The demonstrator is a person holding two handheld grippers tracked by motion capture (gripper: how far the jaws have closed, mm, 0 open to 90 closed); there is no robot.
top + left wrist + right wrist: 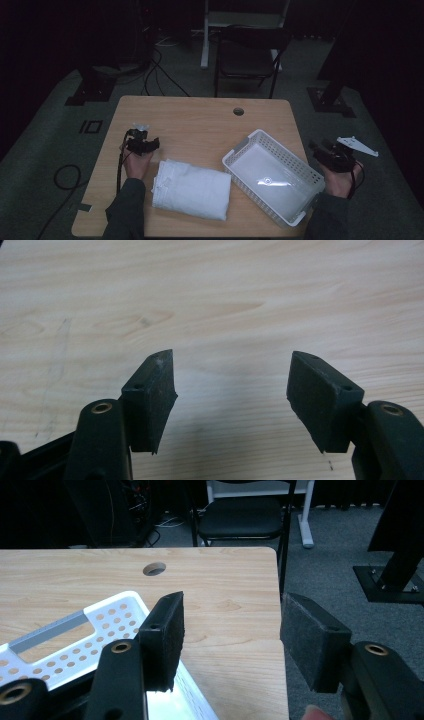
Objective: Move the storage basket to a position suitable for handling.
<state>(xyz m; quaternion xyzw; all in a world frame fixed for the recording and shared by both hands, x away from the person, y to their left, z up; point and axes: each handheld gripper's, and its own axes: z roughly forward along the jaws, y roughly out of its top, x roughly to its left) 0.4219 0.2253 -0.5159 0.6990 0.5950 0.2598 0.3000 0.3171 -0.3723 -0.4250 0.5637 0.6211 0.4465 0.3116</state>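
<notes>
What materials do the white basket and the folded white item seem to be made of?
Basket: probably moulded plastic, smooth and slightly glossy, with regular perforated walls and a reflecting floor. Folded item: apparently soft matte fabric, maybe cotton, with rounded folds and a stitched edge.

Dim room, grey carpet [45, 145], seemingly black chair [247, 55].

The high view is dim, its surroundings nearly black; glare glints in the white basket [295, 165]. Both gripper views are brighter and sharp.

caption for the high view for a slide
Folded white towel beside an empty white basket on a wooden table, open tongs either side.
</notes>
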